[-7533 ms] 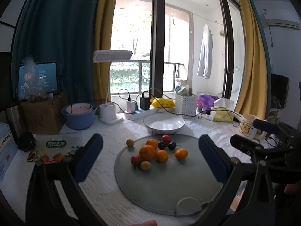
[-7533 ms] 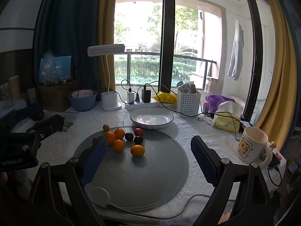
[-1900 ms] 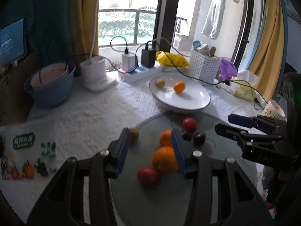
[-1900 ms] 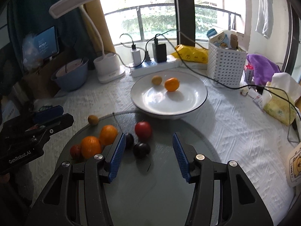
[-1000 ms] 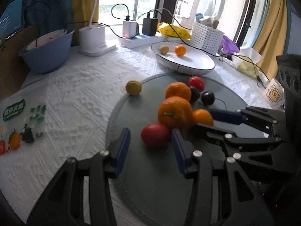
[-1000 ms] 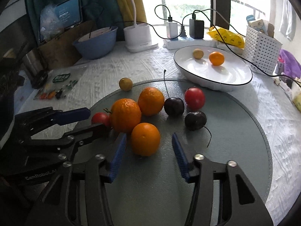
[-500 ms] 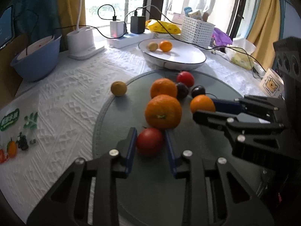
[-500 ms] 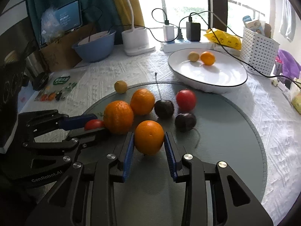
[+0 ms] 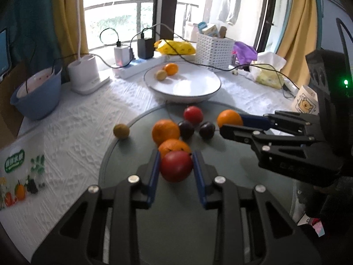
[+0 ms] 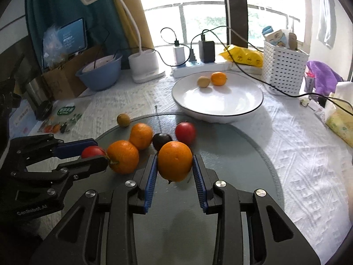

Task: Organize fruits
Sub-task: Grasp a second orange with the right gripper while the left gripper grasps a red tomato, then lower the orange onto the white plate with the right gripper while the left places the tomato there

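Two fruits are gripped at once right now: the left gripper is closed on a red fruit, and the right gripper is clamped on an orange. Both look lifted just off the round grey mat, though honestly I can't be sure how far. The white plate sits just past the mat's far edge on the tabletop, already with a small orange and a yellowish fruit touching each other near its back rim.

My take on doing this bit well: carry both straight up before heading for the plate, because two more oranges, two dark plums and another red fruit lie right along the path and would roll if clipped. Round fruit slips, so I'd keep the squeeze steady but not crushing. Set them down low in the plate's open front half, away from the pair already there, then release. Watch the black cable hanging over the plate's right side.
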`<state>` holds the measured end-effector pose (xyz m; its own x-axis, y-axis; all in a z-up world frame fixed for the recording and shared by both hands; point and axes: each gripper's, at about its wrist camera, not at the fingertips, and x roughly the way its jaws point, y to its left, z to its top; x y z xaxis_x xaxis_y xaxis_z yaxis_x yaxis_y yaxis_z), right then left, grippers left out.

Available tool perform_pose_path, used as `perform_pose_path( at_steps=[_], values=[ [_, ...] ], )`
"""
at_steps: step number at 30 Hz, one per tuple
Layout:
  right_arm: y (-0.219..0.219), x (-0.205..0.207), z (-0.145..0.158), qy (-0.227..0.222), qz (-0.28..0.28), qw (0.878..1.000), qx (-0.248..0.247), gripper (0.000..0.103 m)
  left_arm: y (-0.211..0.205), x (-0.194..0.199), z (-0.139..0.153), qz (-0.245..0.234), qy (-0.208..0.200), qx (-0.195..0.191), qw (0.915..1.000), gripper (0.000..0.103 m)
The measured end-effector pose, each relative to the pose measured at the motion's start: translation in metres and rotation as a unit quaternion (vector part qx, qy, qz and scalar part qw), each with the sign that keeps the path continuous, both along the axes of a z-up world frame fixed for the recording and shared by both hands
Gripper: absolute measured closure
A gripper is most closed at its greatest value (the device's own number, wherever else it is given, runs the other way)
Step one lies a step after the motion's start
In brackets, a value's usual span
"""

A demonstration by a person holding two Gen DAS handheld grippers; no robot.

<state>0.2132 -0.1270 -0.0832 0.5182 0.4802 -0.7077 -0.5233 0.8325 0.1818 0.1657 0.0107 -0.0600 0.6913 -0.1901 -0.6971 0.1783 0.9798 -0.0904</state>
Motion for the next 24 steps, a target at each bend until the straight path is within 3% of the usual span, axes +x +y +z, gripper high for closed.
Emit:
perform_pose_path(
  at_steps=[24],
  values=[
    [-0.045,0.053,0.011,-0.022,-0.037,0.999,0.015,0.068,-0.026,0.064,0.028,-0.026,-0.031,0.025,0.9989,0.072]
  ],
)
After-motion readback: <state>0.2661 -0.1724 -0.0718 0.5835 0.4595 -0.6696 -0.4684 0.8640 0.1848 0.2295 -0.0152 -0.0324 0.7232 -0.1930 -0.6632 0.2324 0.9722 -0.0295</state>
